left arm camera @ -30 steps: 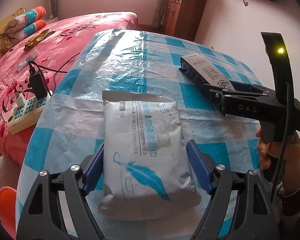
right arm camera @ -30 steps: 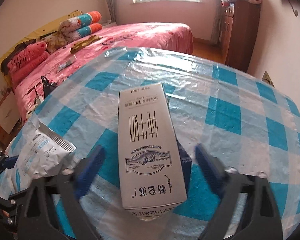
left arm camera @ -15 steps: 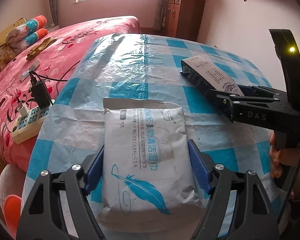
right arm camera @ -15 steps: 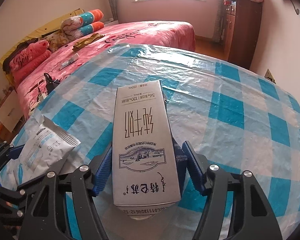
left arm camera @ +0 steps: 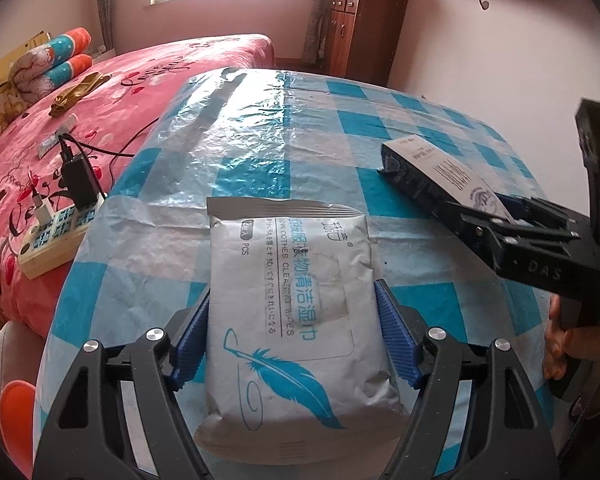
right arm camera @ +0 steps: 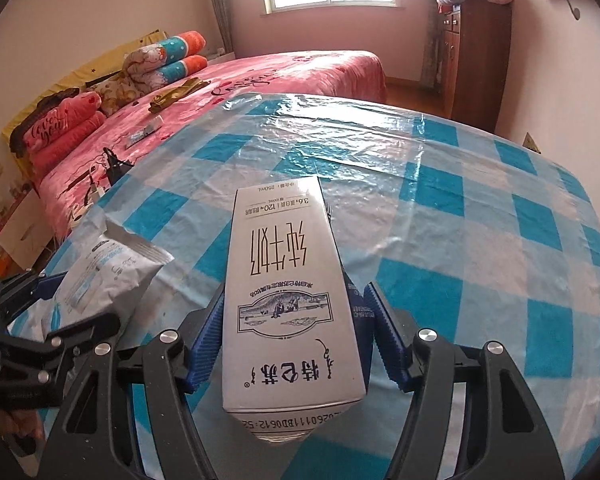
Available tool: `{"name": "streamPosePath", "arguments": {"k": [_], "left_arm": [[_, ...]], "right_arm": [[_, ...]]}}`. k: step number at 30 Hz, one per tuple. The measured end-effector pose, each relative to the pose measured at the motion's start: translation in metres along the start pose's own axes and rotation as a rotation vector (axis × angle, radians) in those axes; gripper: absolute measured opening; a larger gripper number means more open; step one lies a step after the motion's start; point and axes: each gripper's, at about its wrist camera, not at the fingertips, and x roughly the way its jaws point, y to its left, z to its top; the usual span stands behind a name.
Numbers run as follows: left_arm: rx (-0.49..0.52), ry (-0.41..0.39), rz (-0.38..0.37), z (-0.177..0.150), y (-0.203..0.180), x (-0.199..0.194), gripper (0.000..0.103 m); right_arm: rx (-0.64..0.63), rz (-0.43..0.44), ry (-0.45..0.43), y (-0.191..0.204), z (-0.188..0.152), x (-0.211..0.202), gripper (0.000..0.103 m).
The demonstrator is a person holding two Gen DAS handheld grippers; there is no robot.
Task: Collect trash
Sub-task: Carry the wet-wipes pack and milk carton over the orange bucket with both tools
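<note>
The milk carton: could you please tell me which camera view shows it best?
The right wrist view: the milk carton fills the centre, its printed face readable, between the right gripper fingers. The left wrist view shows it only at the right edge, slanted and partly hidden.

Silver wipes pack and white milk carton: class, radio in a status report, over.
Left tool clamped on silver foil wipes pack. Right tool clamped on white milk carton. Both over blue checked plastic tablecloth. Nothing in the way.

The left claw [left arm camera: 292, 344] points steeply downward, its blue ribbed pads [left arm camera: 392, 332] clamped inward. The right claw [right arm camera: 290, 340] tilts likewise, gripping. A hand [left arm camera: 564, 344] holds the right claw's handle.
</note>
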Motion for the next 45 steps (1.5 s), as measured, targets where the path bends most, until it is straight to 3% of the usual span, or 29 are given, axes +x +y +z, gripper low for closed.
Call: {"name": "streamPosePath", "arguments": {"k": [25,36,38,40,45], "left_arm": [[-0.035,-0.065,0.052,-0.037,0.027,-0.060,0.076],[-0.033,-0.079,0.051,-0.061,0.034,-0.088,0.076],[-0.031,-0.081,0.046,-0.065,0.035,-0.092,0.076],[-0.034,-0.082,0.041,-0.069,0.037,-0.095,0.076],[-0.050,-0.074,0.037,-0.080,0.047,-0.101,0.076]], "right_arm": [[-0.066,0.020,-0.024,0.054,-0.051,-0.060,0.064],[-0.087,0.034,-0.016,0.072,-0.095,-0.090,0.065],[-0.087,0.048,0.006,0.074,-0.102,-0.086,0.069],[-0.078,0.044,0.022,0.075,-0.104,-0.081,0.081],[-0.076,0.036,0.053,0.078,-0.094,-0.067,0.088]]}}
